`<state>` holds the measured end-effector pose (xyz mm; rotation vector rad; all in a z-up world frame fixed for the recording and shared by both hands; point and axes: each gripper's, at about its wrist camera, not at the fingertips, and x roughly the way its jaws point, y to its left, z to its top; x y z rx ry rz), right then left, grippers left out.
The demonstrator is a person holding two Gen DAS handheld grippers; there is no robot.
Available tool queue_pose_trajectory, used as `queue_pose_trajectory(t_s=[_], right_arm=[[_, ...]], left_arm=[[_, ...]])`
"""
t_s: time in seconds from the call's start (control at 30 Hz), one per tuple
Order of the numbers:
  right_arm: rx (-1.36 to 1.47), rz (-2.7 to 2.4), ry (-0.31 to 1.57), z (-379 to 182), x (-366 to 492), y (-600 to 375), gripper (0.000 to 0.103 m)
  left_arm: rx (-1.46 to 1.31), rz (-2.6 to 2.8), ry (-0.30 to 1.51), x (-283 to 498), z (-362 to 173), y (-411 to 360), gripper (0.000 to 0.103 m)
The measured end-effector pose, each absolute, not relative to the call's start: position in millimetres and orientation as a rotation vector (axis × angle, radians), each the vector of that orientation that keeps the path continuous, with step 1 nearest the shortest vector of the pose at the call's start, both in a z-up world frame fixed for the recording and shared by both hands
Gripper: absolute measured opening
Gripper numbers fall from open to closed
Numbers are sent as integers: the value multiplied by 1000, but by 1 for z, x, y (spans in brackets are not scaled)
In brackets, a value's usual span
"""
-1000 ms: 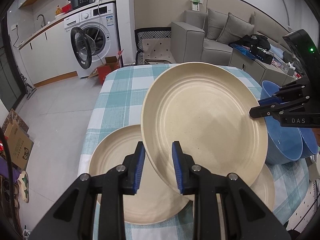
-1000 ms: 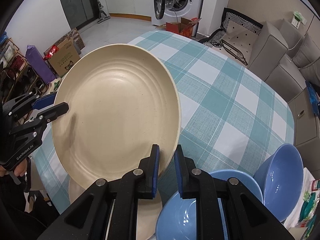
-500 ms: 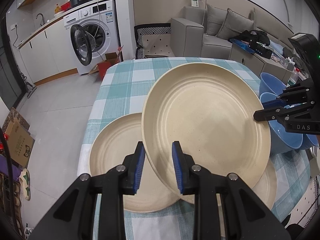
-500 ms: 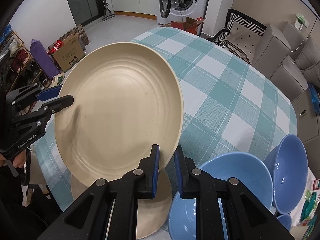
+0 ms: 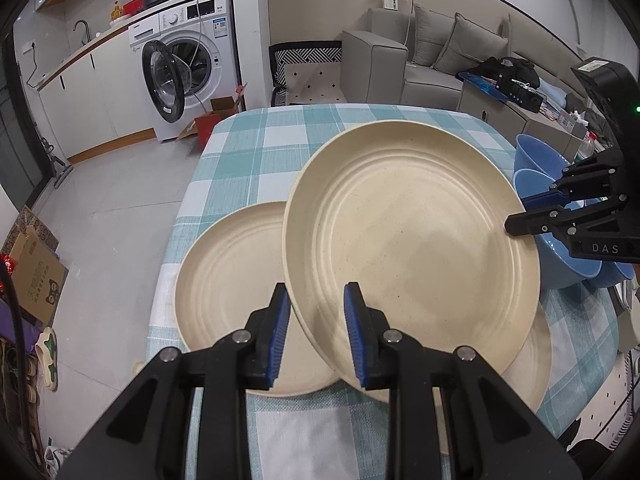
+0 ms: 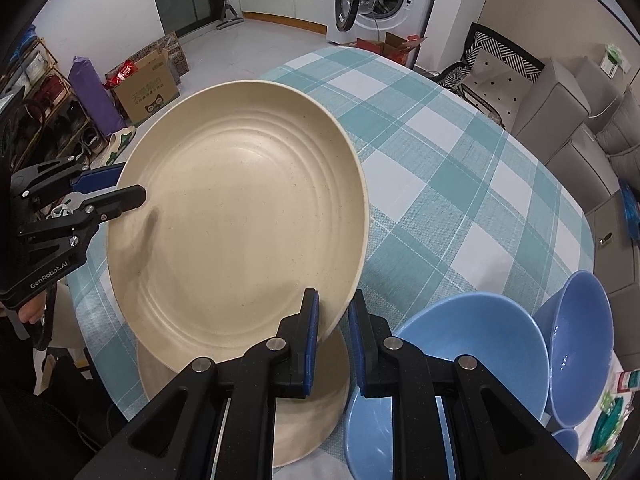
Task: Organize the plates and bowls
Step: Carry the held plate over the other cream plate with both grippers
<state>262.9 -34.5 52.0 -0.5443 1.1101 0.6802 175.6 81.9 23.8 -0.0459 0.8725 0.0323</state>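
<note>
raised plate (image 5: 412, 236): tilted above the surface (image 5: 256, 168), its rim held at opposite edges between the fingers of the left hand-held gripper (image 5: 316, 334) and the right hand-held gripper (image 6: 333, 342)
second plate (image 5: 232, 304): flat on the surface, left of the raised plate in the left wrist view, partly under it
third plate (image 6: 308, 416): flat on the surface, under the raised plate's right edge
bowls (image 6: 472, 364): on the surface, right of the raised plate, crowded together
washing machine (image 5: 188, 60): on the floor beyond the surface's far left corner
sofa (image 5: 432, 56): behind the surface
</note>
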Motion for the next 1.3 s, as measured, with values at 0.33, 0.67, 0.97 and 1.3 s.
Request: queue_pose_trajectory(t_s=[0.33, 0.67, 0.97, 1.3], right_arm=[[-538, 668, 1143, 40, 245, -46, 15], [-525, 662, 1156, 33, 230, -52, 15], [-494, 656, 1176, 25, 214, -64, 15], [-483, 648, 1189, 24, 200, -71, 16]], left_arm=[[-24, 12, 883, 172, 21, 74, 26], [-13, 3, 904, 167, 15, 70, 26], [2, -25, 922, 164, 9, 63, 26], [19, -45, 928, 161, 7, 58, 26]])
